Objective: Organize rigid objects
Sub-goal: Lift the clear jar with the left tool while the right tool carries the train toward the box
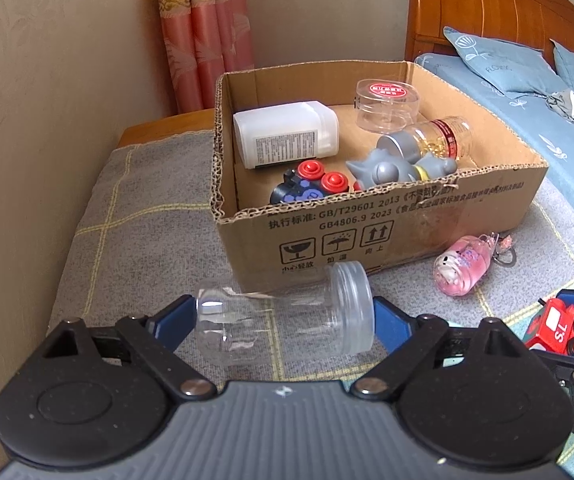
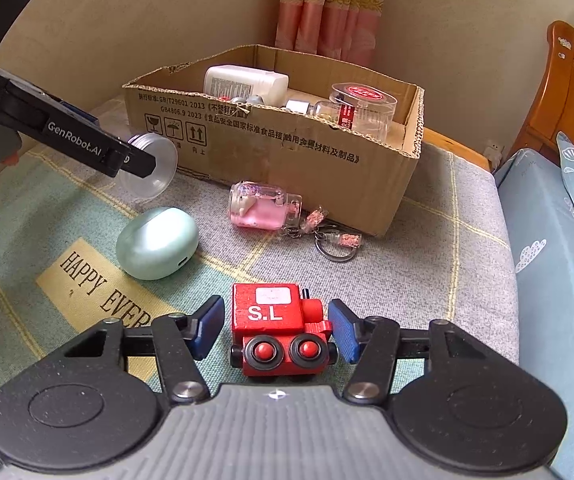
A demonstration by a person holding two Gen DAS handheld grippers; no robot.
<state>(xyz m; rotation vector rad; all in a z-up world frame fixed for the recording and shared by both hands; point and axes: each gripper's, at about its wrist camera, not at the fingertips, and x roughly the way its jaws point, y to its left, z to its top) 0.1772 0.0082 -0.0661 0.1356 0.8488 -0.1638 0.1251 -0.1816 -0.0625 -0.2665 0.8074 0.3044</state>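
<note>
A clear plastic jar [image 1: 287, 320] lies crosswise between my left gripper's [image 1: 283, 316] blue pads, one pad on its base and one on its threaded mouth, so that gripper is shut on it. The right wrist view shows the same jar [image 2: 155, 168] at that gripper's tip, just in front of the cardboard box [image 2: 287, 148]. A red toy train [image 2: 275, 324] marked "S.L" stands on the rug between my right gripper's [image 2: 277, 324] pads. The right pad touches its front, the left pad stands a sliver off its back.
The open box [image 1: 367, 200] holds a white bottle [image 1: 287, 134], clear tubs, a grey figure and a wheeled toy. On the rug lie a pink bottle charm [image 2: 265, 208], a keyring [image 2: 335, 244] and a mint case [image 2: 157, 242]. A bed [image 1: 527, 80] is on the right.
</note>
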